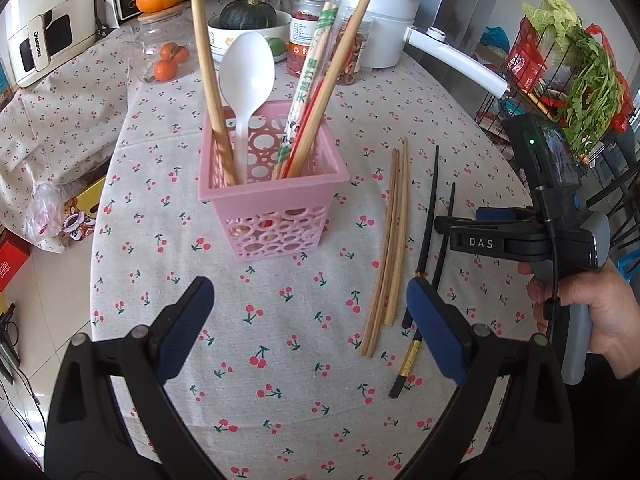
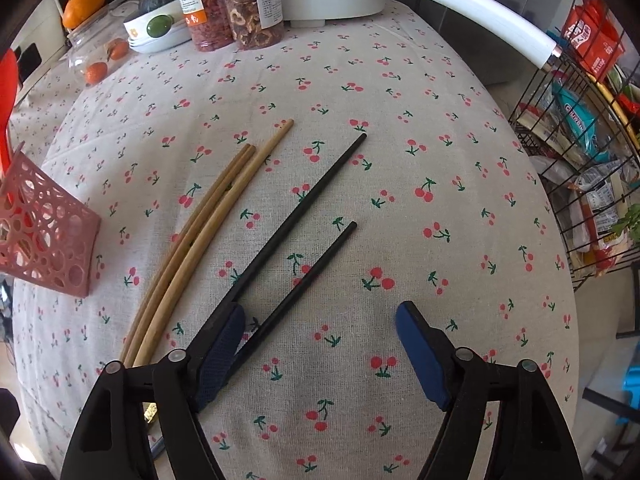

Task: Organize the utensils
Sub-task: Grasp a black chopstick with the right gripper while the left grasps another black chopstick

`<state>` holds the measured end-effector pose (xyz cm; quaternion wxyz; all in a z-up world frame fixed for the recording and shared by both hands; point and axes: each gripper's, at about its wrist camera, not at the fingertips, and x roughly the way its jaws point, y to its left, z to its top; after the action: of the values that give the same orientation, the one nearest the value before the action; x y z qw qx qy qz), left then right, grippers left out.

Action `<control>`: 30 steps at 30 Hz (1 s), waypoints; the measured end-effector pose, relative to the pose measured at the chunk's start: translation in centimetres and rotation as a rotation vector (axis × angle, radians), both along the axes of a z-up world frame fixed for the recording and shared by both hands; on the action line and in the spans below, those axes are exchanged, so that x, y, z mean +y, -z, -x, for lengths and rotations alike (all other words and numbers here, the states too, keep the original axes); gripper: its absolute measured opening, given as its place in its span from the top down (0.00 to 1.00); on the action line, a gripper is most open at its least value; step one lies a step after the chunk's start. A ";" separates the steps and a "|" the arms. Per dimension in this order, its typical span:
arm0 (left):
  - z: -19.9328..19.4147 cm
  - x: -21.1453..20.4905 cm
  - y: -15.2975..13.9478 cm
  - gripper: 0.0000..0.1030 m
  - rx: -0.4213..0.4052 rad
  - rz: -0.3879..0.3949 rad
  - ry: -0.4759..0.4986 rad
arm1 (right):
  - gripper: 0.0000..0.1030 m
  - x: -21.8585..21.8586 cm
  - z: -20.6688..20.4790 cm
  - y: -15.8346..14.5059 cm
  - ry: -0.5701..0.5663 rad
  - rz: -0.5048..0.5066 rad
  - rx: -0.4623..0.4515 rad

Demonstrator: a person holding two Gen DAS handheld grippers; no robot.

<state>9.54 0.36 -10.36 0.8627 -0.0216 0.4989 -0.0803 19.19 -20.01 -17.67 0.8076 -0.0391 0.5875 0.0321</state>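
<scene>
A pink perforated utensil basket [image 1: 276, 204] stands on the cherry-print tablecloth [image 1: 280, 360]; its corner shows at the left of the right wrist view [image 2: 44, 236]. It holds a white plastic spoon [image 1: 246, 76], wooden chopsticks [image 1: 206, 76] and a wrapped chopstick pack [image 1: 310, 80]. Three wooden chopsticks [image 1: 386, 256] [image 2: 200, 240] and two black chopsticks [image 1: 430, 224] [image 2: 296, 208] lie flat to its right. My left gripper [image 1: 310, 330] is open and empty, low in front of the basket. My right gripper [image 2: 320, 352] is open over the black chopsticks' handle ends; it also shows at the right of the left wrist view [image 1: 472, 224].
At the back stand a bowl with a green squash [image 1: 248, 20], two jars of dried food [image 2: 232, 8], a glass jar of small oranges [image 1: 168, 56] and a white pot with a long handle [image 2: 460, 4]. A wire rack of groceries [image 2: 580, 140] stands off the table's right edge.
</scene>
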 end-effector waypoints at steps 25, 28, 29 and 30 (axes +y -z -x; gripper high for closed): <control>-7.9 -14.8 3.1 0.63 0.108 0.006 0.296 | 0.95 -13.2 2.1 -3.1 0.090 -0.218 0.003; -10.8 -16.3 3.9 0.70 0.114 -0.013 0.282 | 0.95 -14.0 2.0 -3.8 0.087 -0.252 -0.006; -11.4 -16.8 4.2 0.72 0.114 -0.025 0.277 | 0.95 -14.1 2.0 -4.0 0.085 -0.261 -0.010; -12.2 -17.1 4.5 0.73 0.115 -0.036 0.273 | 0.95 -14.2 1.9 -4.2 0.085 -0.269 -0.013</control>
<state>21.72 -16.79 -14.82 0.8140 0.0574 0.5471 -0.1865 17.32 -34.25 -13.50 0.8100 0.0944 0.5738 0.0761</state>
